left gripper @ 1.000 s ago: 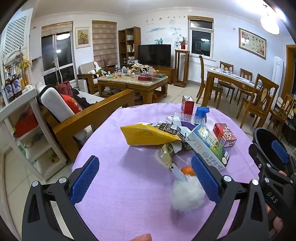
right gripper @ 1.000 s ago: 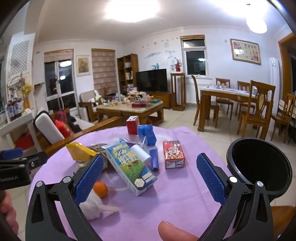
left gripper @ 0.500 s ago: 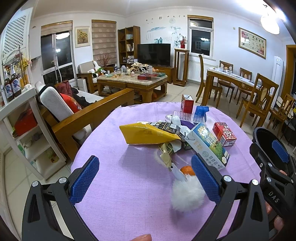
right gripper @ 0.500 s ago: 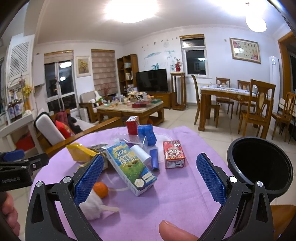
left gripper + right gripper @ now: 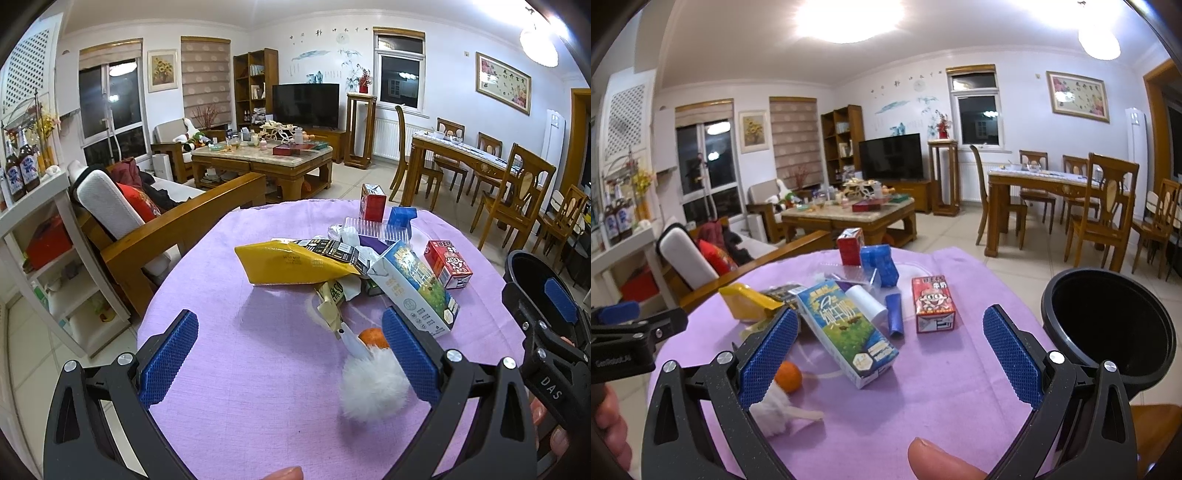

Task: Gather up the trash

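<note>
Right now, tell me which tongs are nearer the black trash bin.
Right. The right tongs hover open over the purple tablecloth with the black trash bin just beside their right finger. The left tongs sit farther left, across the litter pile.

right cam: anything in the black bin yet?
No. The round black bin shows only a dark, bare interior, and the trash lies on the purple tablecloth.

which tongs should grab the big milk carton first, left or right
Right. The milk carton lies centred before the open right tongs, with the black bin on that side. The left tongs face bare cloth.
</note>
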`<state>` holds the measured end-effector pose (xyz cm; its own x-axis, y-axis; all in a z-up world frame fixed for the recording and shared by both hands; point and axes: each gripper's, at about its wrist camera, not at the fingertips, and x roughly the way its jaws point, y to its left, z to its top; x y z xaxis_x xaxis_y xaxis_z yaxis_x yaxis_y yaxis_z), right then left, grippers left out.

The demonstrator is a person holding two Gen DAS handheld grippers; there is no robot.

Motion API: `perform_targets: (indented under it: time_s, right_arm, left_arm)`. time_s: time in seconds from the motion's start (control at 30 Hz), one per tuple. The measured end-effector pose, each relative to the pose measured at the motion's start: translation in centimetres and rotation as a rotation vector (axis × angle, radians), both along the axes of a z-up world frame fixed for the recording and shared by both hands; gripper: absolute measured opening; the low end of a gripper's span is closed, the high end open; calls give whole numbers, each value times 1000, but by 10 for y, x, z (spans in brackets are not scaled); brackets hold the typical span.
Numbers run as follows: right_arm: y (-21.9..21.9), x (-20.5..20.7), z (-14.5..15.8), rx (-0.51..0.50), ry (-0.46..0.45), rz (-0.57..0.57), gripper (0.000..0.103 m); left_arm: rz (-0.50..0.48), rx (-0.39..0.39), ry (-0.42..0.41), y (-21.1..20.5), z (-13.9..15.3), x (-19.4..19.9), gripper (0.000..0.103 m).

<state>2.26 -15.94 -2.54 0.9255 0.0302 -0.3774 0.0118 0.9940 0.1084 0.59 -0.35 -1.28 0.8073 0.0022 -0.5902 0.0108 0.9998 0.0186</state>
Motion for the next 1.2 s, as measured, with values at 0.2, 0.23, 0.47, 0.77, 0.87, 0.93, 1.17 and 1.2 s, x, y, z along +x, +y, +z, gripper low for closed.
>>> perform_targets:
  time_s: [0.2, 0.23, 0.47, 0.77, 0.87, 0.93, 1.17, 1.2]
  right_arm:
    - [0, 0, 0, 1, 1, -1, 99]
    - [0, 0, 0, 1, 1, 0, 99]
    - [-1, 1, -1, -1, 3, 1, 99]
    - [-1, 1, -2, 0, 6, -1, 99]
    - [-1, 1, -2, -1, 6, -1, 99]
    - [-2, 1, -3, 0, 7, -1, 99]
    - [-4, 1, -8, 0, 10, -3, 99]
    - [-4, 1, -8, 0, 10, -3, 99]
  left_arm:
    - [-1, 0, 5, -2, -2, 2, 98]
    - [-2, -1, 6, -2, -3, 2, 98]
    - [-3, -1, 7, -2, -3, 3, 98]
    - [-2, -2, 11, -3, -6, 2, 98]
    - [-2, -3, 13, -4, -9, 2, 98]
    - [-3, -4, 16, -5, -11, 1, 98]
    - [-4, -6, 23, -6, -17, 2, 98]
    - [-4, -6, 24, -6, -18, 1, 98]
